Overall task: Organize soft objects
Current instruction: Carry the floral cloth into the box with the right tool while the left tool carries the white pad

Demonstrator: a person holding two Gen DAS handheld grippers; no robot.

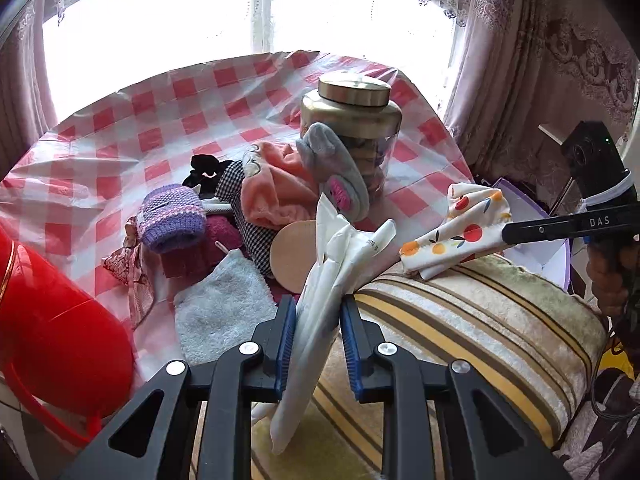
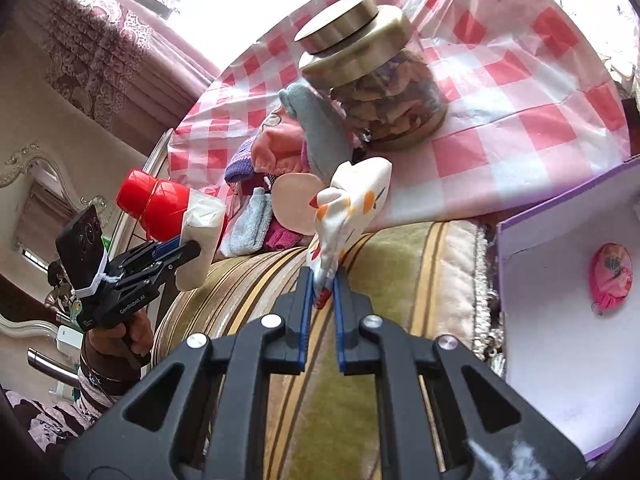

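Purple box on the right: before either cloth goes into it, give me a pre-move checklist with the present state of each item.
1. Right gripper shut on the fruit-print cloth: ok.
2. Left gripper shut on the white cloth: ok.
3. Purple box open, with bare floor showing: ok; only a pink round item lies inside.
4. Both cloths lifted free of the pile of soft things: ok; whether the fruit-print cloth's lower edge touches the striped cushion: cannot tell.
5. Way to the box clear of the jar: ok, the jar stands back on the checked tablecloth.
6. Room in the box for both cloths: cannot tell, part of it is out of frame.
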